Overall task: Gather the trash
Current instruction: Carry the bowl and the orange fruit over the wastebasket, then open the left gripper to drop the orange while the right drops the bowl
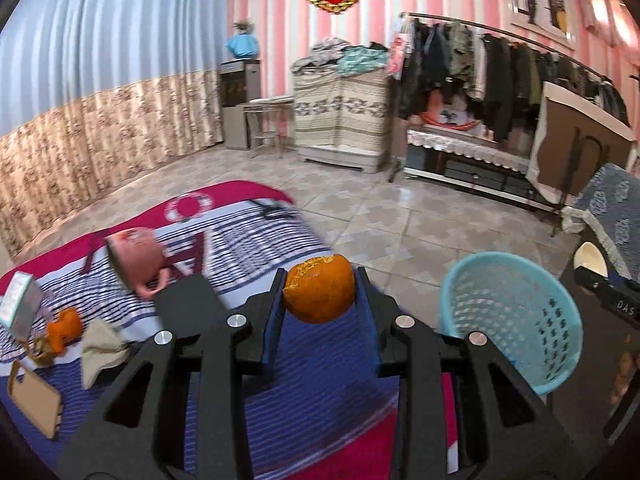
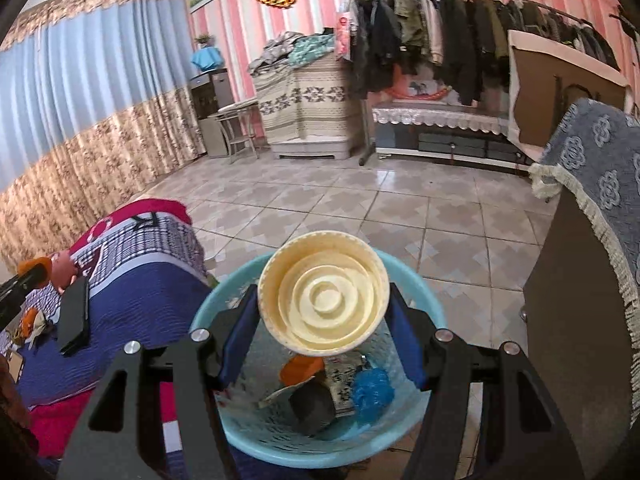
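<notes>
Pink striped walls (image 1: 280, 40), blue curtains (image 1: 100, 40), tiled floor (image 2: 360, 208), loaded clothes rack (image 1: 500, 64).

The left wrist view looks forward and down along its fingers (image 1: 276, 312), close over the bed (image 1: 248, 248) — the blue basket (image 1: 516, 320) lies right of them. The right wrist view hangs just above that basket (image 2: 424, 300), beneath its fingers (image 2: 240, 336); both share the clothes rack (image 1: 500, 68) beyond.
</notes>
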{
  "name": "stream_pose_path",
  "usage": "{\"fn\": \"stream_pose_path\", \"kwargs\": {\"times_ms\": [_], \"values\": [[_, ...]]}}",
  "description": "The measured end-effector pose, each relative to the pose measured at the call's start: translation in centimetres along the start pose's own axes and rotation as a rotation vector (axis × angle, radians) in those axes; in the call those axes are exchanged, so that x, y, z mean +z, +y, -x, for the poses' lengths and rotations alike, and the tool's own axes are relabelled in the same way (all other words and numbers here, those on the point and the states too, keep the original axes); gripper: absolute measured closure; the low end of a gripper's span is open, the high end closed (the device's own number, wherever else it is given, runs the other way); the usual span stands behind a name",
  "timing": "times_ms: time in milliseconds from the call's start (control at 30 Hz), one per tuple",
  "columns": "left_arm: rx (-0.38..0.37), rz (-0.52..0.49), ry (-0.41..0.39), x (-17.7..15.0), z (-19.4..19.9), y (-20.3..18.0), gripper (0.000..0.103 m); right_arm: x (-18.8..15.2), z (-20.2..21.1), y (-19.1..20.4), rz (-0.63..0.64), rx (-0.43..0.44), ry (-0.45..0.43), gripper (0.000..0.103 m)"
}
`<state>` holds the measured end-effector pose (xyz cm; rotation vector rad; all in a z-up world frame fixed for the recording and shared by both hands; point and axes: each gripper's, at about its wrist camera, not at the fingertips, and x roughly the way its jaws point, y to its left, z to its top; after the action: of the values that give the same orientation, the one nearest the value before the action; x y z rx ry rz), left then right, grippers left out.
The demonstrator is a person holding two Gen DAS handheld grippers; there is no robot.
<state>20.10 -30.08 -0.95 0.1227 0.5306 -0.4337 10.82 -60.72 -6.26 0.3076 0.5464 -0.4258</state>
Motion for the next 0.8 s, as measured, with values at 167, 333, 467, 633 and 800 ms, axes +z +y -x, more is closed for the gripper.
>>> {"fn": "stream_pose_path", "kwargs": {"times_ms": [167, 333, 467, 633, 800], "values": [[-0.059, -0.049, 0.021, 0.1, -1.8, -4.4, 0.070, -0.3, -0.5, -2.0, -0.077, -0.012, 0.009, 0.041], [-0.105, -0.102, 0.040, -0.5, -3.8, -8.7, 0.070, -0.4, -1.5, -2.2, -0.116, -0.020, 0.012, 0.041], [-0.151, -0.140, 0.066, -0.8, -5.8, -11.4, 0.070, -0.5, -2.1, -2.8, -0.117, -0.064, 0.024, 0.041], [-0.201, -0.194, 0.095, -1.1, -7.9, -14.8, 0.070, -0.5, -2.0, -4.4, -0.149, -0.098, 0.026, 0.041], [-0.198, -0.241, 0.090, -1.4, -8.9, -16.6, 0.063, -0.7, -2.2, -5.2, -0.183, -0.103, 0.035, 0.041]]}}
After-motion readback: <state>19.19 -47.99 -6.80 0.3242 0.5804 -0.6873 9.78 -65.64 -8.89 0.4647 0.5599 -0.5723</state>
